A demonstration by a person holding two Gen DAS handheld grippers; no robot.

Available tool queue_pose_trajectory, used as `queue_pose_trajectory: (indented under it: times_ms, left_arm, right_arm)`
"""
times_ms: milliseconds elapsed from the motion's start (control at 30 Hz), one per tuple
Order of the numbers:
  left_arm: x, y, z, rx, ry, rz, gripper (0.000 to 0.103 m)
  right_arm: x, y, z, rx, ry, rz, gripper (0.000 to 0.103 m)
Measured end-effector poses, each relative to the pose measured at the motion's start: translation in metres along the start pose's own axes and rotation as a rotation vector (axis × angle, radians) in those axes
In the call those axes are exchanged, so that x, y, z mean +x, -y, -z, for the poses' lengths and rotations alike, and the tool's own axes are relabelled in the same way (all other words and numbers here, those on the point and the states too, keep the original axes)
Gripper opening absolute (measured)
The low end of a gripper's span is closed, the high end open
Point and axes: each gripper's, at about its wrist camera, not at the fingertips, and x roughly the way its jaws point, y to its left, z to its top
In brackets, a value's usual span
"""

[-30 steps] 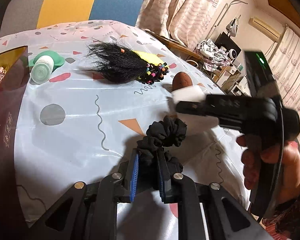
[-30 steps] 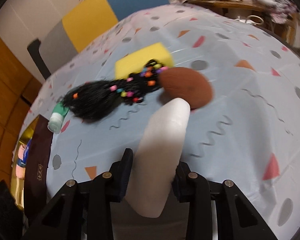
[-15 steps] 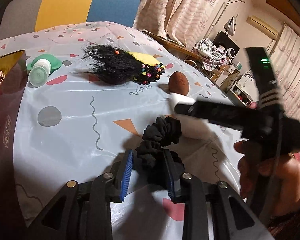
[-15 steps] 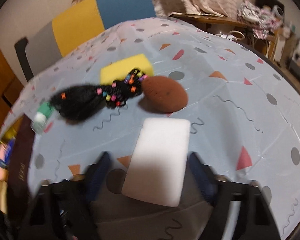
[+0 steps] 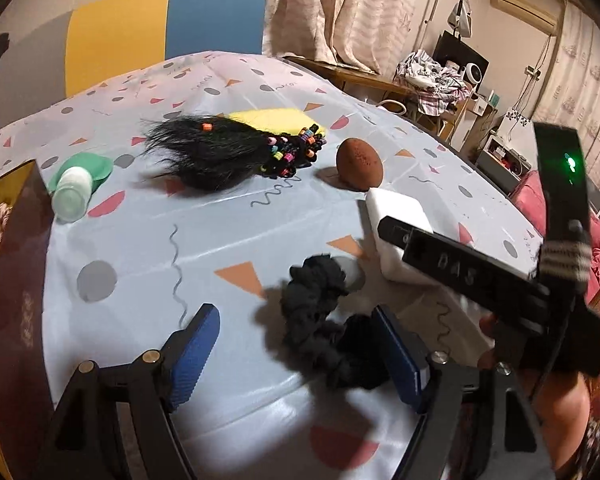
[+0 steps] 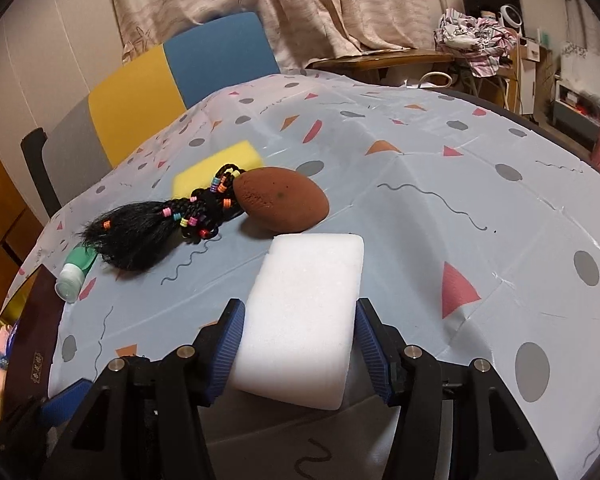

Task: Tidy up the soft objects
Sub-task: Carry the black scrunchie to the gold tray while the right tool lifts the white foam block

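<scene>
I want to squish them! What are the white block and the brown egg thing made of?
The white block looks like soft foam sponge: matte, finely grainy, with rounded edges, sitting between the right gripper's open jaws. The brown egg-shaped sponge also looks like foam, probably a makeup sponge: dull, speckled surface with tiny pores.

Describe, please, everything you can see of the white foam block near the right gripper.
The white foam block is a thick rectangular slab with rounded corners and a fine, matte, sponge-like surface, unmarked. It lies flat on the patterned tablecloth, its long axis pointing away from the right gripper, whose blue-padded jaws stand on either side of its near half; whether the pads touch it cannot be told. The brown egg-shaped sponge sits just beyond its far edge. In the left wrist view, the gripper body covers part of the block.
</scene>
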Motion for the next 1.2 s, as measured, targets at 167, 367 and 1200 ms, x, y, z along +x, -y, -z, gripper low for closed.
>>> queue_pose_trajectory:
  times_ms: [167,367,1200]
  left_arm:
    - [0.010,0.008,-0.001,0.056,-0.038,-0.003,0.032]
    - [-0.009,0.000,0.001,-0.009,-0.023,0.067,0.021]
    - [-0.111,-0.069,0.000,-0.204,0.090,0.120,0.026]
  right_arm:
    - [-0.001,0.001,0.002,0.007,0.007,-0.008,0.057]
    - [-0.001,-0.001,0.003,-0.007,0.010,0.006,0.057]
    - [-0.004,-0.004,0.004,-0.025,0.028,0.049,0.057]
